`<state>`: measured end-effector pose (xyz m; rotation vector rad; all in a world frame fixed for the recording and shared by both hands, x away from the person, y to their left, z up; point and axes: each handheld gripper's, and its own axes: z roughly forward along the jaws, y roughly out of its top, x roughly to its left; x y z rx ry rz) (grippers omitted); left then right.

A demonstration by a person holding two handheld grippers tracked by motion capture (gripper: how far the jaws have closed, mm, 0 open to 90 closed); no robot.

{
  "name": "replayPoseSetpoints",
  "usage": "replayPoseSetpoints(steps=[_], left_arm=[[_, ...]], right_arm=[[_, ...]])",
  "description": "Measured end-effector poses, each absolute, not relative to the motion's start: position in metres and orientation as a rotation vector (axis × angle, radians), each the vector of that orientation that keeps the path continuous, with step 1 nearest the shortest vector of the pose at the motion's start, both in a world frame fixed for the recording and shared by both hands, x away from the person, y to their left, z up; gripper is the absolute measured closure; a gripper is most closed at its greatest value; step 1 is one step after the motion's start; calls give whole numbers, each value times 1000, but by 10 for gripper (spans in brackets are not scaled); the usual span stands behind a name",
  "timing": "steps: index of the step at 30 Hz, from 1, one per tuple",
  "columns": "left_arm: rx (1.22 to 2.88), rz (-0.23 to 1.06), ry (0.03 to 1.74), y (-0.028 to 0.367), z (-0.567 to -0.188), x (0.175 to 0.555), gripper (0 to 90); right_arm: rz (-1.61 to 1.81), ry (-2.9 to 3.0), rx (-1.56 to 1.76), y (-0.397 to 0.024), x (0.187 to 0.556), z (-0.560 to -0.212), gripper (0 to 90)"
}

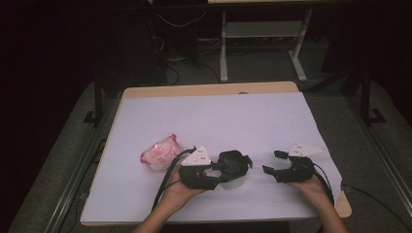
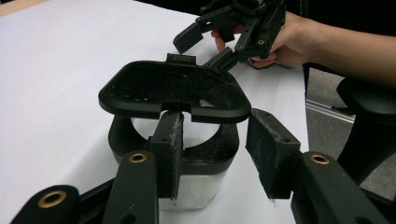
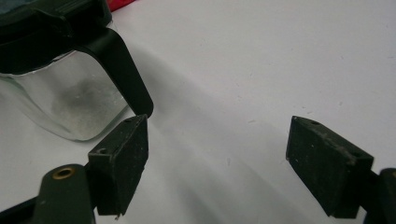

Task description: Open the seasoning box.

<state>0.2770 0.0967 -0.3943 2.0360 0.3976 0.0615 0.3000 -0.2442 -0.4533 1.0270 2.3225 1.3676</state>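
On the white table (image 1: pixel 218 116), the container (image 1: pixel 234 167) sits between the left tool's (image 1: pixel 219 171) jaws.

One clear container with a black hinged lid (image 1: pixel 234 167) sitting on the tabletop (image 1: pixel 218 116), one pink-and-white wrapped packet (image 1: pixel 160 152) lying alongside, two hand-held grippers resting there, left hand-held gripper (image 1: pixel 219 175), right hand-held gripper (image 1: pixel 273 162), two hands holding them.
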Motion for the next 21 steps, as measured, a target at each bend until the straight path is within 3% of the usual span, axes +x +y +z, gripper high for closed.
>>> replayPoseSetpoints(steps=[11, 21], left_arm=[[2053, 77, 359, 97, -394, 276, 898], [2053, 92, 367, 97, -386, 273, 899]], right_arm=[[1369, 2325, 1024, -244, 300, -454, 206], [1370, 2325, 1026, -244, 299, -453, 206]])
